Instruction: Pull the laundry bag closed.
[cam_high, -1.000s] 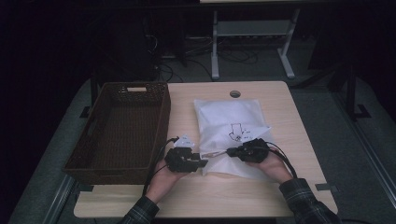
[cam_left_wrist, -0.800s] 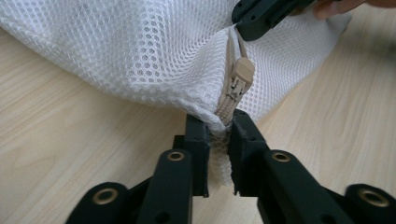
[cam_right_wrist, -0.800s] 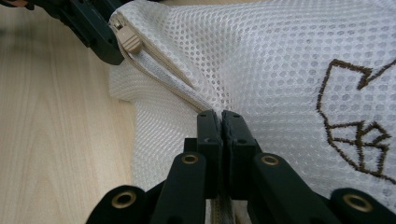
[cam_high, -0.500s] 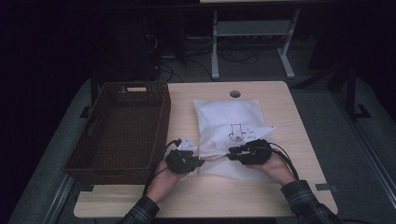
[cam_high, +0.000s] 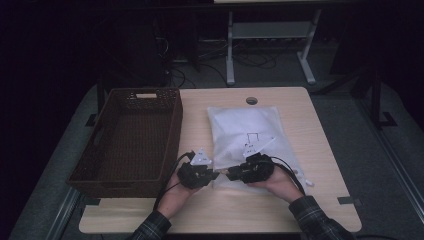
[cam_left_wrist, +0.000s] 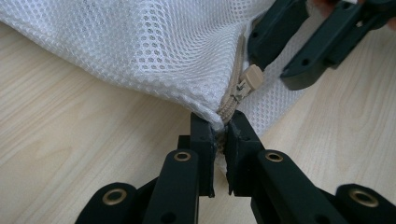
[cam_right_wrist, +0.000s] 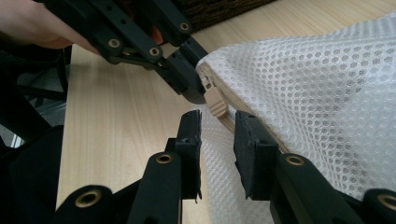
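Observation:
A white mesh bag (cam_high: 245, 132) lies flat on the wooden table, its beige zipper running along the near edge. My left gripper (cam_high: 212, 175) (cam_left_wrist: 219, 128) has just been closing and is shut on the bag's near-left corner at the zipper's end. The beige zipper pull (cam_left_wrist: 250, 77) (cam_right_wrist: 215, 100) sticks out just past that corner. My right gripper (cam_high: 234, 174) (cam_right_wrist: 217, 119) has just been opening. It stands open, a narrow gap between its jaws, with the zipper tape running into the gap and the pull just beyond its tips. The two grippers face each other closely.
A dark wicker basket (cam_high: 142, 93) stands on the left of the table (cam_high: 197, 117), beside the bag. A round cable hole (cam_high: 251, 100) sits near the far edge. Desk legs and cables stand on the dark floor behind.
My right gripper has shifted left along the bag's near edge, closer to the left gripper. The left hand has stayed at the bag's corner.

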